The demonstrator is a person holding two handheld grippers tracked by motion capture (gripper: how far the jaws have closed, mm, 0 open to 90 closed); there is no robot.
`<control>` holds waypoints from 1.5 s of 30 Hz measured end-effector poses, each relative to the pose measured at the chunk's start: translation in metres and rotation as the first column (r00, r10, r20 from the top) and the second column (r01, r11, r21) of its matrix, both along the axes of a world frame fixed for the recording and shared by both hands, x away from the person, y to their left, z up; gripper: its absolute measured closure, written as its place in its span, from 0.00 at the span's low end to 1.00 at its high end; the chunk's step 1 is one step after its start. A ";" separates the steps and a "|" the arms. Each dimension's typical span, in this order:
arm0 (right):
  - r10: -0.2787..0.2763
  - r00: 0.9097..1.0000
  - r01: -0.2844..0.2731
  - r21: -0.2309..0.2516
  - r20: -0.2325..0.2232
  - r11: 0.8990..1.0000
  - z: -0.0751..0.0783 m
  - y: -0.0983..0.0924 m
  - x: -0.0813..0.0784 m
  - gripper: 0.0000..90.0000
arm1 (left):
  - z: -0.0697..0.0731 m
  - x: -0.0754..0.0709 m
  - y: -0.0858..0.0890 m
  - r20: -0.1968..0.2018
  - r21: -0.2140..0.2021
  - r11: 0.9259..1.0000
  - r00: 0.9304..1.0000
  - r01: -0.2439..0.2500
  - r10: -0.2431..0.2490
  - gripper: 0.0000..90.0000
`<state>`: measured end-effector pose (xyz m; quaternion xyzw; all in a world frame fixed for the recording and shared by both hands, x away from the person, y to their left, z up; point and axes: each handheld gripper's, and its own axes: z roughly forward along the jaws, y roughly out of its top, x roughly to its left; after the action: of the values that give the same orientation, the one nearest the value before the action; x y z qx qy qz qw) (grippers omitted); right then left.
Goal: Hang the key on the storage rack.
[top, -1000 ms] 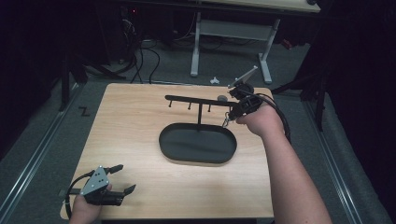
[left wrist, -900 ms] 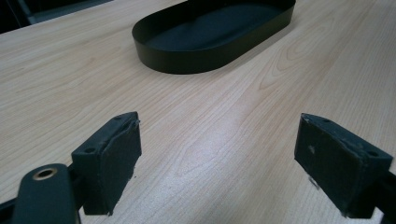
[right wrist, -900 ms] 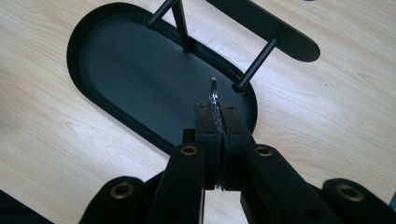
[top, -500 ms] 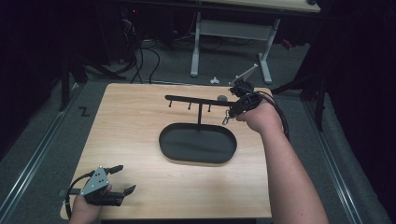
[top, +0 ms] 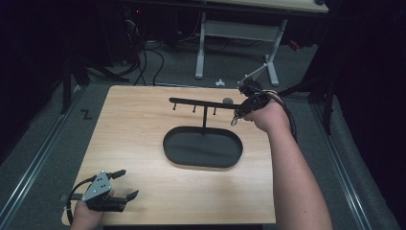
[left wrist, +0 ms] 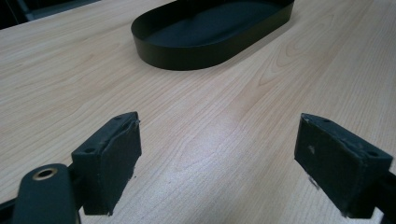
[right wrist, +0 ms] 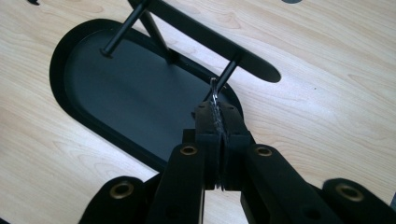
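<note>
The right tongs were clamped on a small metal ring, just at a peg of the rack; hanging it remained. The left tongs stood wide open and empty on the tabletop.

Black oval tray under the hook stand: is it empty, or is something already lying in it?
Empty. The tray shows a bare dark floor in the high view; only the stand's post rises from it. The left gripper view shows nothing inside either.
</note>
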<state>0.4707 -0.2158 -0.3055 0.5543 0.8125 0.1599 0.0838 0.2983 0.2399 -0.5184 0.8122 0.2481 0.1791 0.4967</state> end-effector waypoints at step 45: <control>-0.021 0.999 0.022 -0.025 0.050 0.999 -0.012 -0.007 -0.016 0.77 | -0.001 0.000 -0.002 -0.006 0.006 1.000 1.000 0.010 -0.010 0.17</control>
<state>0.4543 -0.2224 -0.3174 0.5576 0.8062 0.1625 0.1127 0.2980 0.2377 -0.5190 0.8154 0.2451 0.1749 0.4943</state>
